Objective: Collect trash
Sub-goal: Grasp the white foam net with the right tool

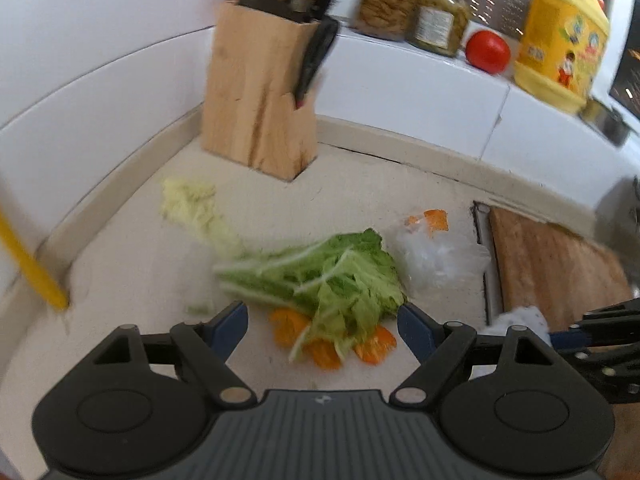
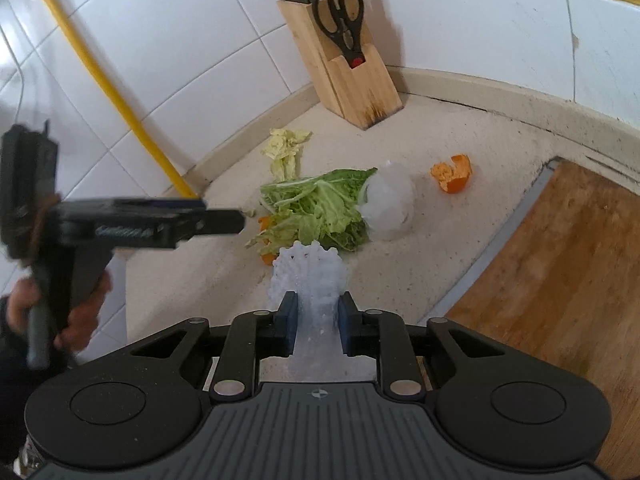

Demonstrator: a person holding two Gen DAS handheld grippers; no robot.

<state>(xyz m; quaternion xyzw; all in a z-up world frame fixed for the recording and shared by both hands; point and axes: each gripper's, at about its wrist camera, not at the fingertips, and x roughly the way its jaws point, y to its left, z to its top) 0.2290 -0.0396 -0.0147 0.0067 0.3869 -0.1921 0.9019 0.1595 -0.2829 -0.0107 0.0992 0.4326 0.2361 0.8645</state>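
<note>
Right wrist view: right tongs [image 2: 317,312] pinch a white foam net sleeve [image 2: 308,276]. Left tongs [image 1: 322,330] gape wide, empty, above crinkled green cabbage leaves [image 1: 320,276] on the speckled desk [image 1: 132,264].

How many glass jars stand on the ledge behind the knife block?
2. One jar of pale contents stands just right of the knife block; the orange-lidded jar sits beside it, left of the tomato. Others may be out of frame.

Place: home kitchen
Walls: white tiles [image 2: 192,60]
Worktop: speckled stone counter [image 2: 460,216], wooden cutting board [image 2: 560,264] at 3 o'clock
Back ledge, 12 o'clock: knife block [image 1: 260,92], jars [image 1: 440,16], tomato [image 1: 488,51]
</note>
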